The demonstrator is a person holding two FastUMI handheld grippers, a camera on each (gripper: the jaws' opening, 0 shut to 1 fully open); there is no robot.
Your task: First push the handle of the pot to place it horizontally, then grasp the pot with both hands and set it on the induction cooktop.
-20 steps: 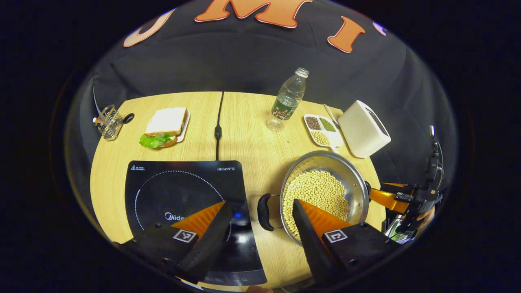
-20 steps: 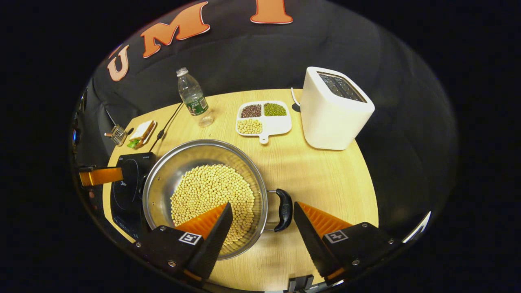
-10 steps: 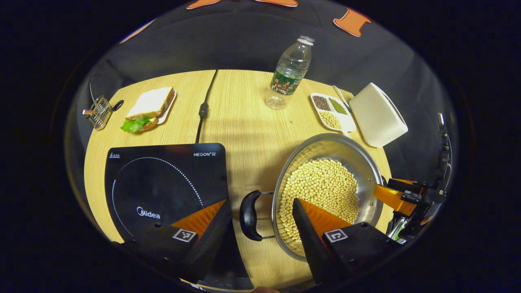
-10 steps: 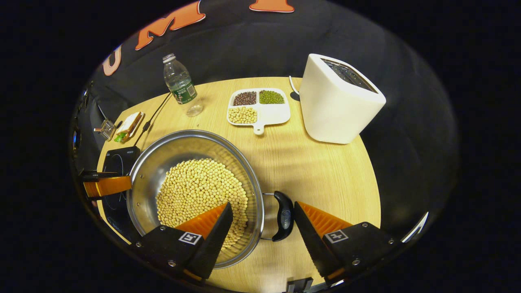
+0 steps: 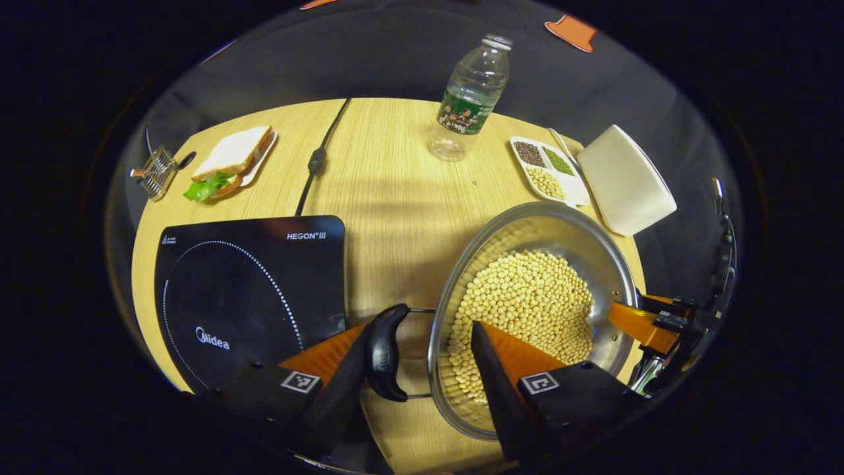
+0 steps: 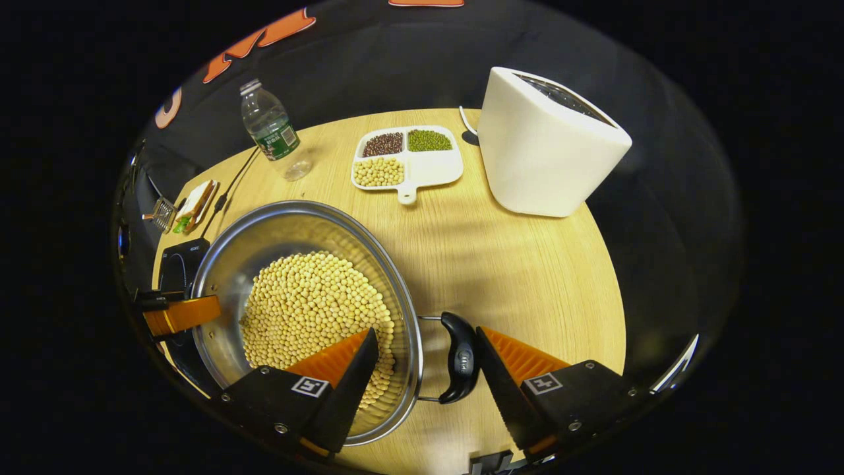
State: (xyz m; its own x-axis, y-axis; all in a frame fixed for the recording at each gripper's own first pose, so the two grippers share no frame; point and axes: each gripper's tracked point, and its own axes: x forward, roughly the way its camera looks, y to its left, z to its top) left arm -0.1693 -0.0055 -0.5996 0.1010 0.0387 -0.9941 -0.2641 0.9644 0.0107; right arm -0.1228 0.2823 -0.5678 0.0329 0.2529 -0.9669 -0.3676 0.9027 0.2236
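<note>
A steel pot [image 5: 547,227] full of pale beans rests on the wooden table, right of the black induction cooktop [image 5: 244,290]. My left gripper [image 5: 419,328] is open and straddles the pot's rim. The pot's black left handle [image 5: 382,353] lies between the fingers, against the left one. In the right gripper view, my right gripper [image 6: 426,332] is open around the rim of the pot [image 6: 283,227], with the black right handle [image 6: 459,356] close to its right finger. Each gripper also appears across the pot: the right one [image 5: 649,323] and the left one [image 6: 181,313].
At the back of the table stand a clear bottle [image 5: 469,99], a white divided dish of beans [image 5: 547,168] and a white toaster [image 6: 544,142]. A sandwich [image 5: 227,161], a small wire rack [image 5: 155,175] and a black cable [image 5: 316,158] lie at the back left.
Both grippers have moved in toward the pot. Each black handle now sits between, or against, that gripper's open fingers. The pot has stayed on the table.
</note>
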